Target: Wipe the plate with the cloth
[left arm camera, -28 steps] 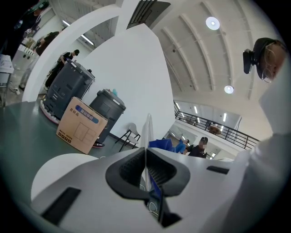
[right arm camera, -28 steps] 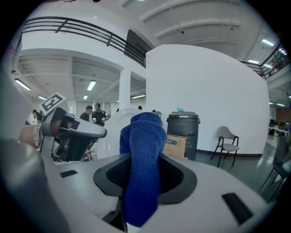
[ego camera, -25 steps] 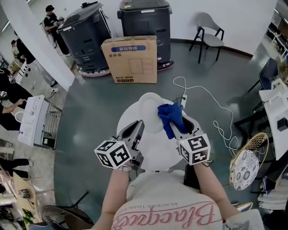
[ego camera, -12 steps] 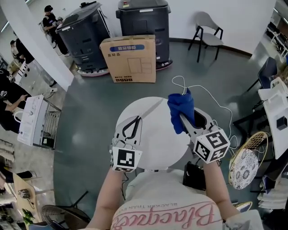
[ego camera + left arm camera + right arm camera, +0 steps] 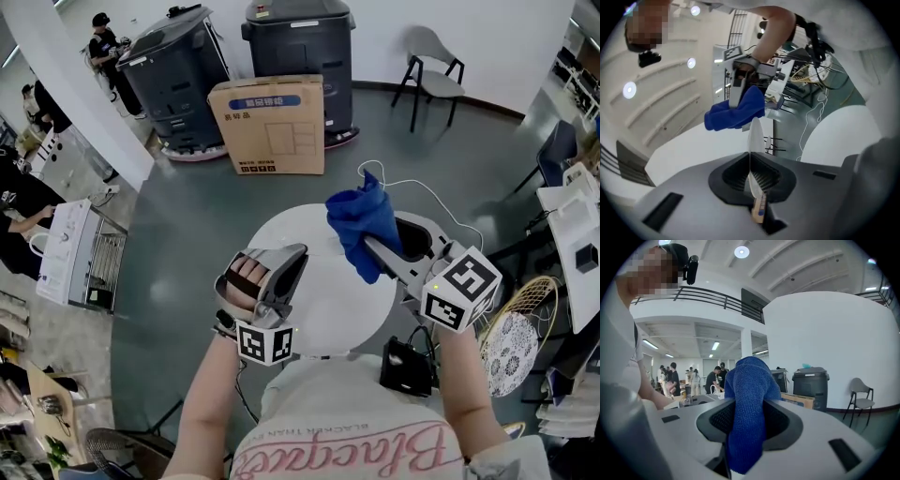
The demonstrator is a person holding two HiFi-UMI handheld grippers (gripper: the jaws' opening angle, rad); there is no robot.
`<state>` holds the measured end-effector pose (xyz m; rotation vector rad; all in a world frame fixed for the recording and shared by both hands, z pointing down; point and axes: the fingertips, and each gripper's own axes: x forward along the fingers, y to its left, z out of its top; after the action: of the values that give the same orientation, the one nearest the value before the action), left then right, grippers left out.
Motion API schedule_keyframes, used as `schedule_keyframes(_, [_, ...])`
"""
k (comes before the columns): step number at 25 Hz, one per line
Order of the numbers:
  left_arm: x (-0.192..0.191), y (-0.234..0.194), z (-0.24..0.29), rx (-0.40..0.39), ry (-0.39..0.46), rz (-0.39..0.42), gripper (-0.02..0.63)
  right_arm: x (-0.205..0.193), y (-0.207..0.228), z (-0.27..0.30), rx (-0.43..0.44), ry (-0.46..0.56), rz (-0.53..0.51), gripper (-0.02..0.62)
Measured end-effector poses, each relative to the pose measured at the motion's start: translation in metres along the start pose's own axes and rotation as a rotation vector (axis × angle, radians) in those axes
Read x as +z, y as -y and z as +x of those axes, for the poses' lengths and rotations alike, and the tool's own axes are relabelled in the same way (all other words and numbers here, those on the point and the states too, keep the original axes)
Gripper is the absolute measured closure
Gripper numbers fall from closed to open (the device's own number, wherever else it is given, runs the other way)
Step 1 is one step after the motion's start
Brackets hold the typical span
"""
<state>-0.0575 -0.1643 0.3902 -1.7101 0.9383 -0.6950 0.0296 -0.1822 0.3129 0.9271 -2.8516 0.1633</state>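
Observation:
The white plate (image 5: pixel 755 136) stands on its edge in the left gripper view, and my left gripper (image 5: pixel 753 177) is shut on its rim. From the head view my left gripper (image 5: pixel 294 257) is rolled onto its side over the round white table (image 5: pixel 342 314), and the plate is hard to make out against the tabletop. The blue cloth (image 5: pixel 363 227) hangs bunched from my right gripper (image 5: pixel 371 247), which is shut on it and held above the table's right part. It fills the jaws in the right gripper view as the cloth (image 5: pixel 749 411). Cloth and plate are apart.
A cardboard box (image 5: pixel 268 124) and two dark bins (image 5: pixel 178 70) stand beyond the table, with a chair (image 5: pixel 436 61) at the back right. A white cable (image 5: pixel 424 199) trails on the floor. A black bag (image 5: pixel 405 367) sits at the table's near right. People stand at the far left.
The right gripper has lifted the cloth up off the plate. The left gripper has rolled over, turning the plate from nearly flat to on edge and raising it a little.

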Motion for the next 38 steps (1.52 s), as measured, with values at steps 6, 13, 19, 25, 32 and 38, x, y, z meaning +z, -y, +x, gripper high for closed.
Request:
schedule_keyframes(6, [0.011, 0.006, 0.003, -0.011, 0.076, 0.265, 0.591, -0.02, -0.032, 0.025, 0.129, -0.139, -0.132, 0.448])
schedule_keyframes(13, [0.015, 0.021, -0.001, -0.049, 0.134, 0.416, 0.59, -0.055, -0.025, 0.035, 0.15, -0.29, -0.204, 0.448])
schedule_keyframes(19, [0.016, 0.022, -0.003, -0.047, 0.15, 0.446, 0.589, -0.073, 0.009, 0.033, 0.094, -0.337, -0.169, 0.448])
schedule_keyframes(25, [0.02, 0.028, -0.004, -0.064, 0.182, 0.463, 0.588, -0.103, 0.047, 0.034, 0.008, -0.406, -0.144, 0.448])
schedule_keyframes(32, [0.029, 0.034, -0.008, -0.084, 0.227, 0.481, 0.589, -0.049, 0.038, 0.025, 0.035, -0.254, -0.125, 0.448])
schedule_keyframes(38, [0.039, 0.041, -0.008, -0.106, 0.281, 0.513, 0.589, -0.015, -0.004, 0.054, 0.199, -0.155, -0.09, 0.448])
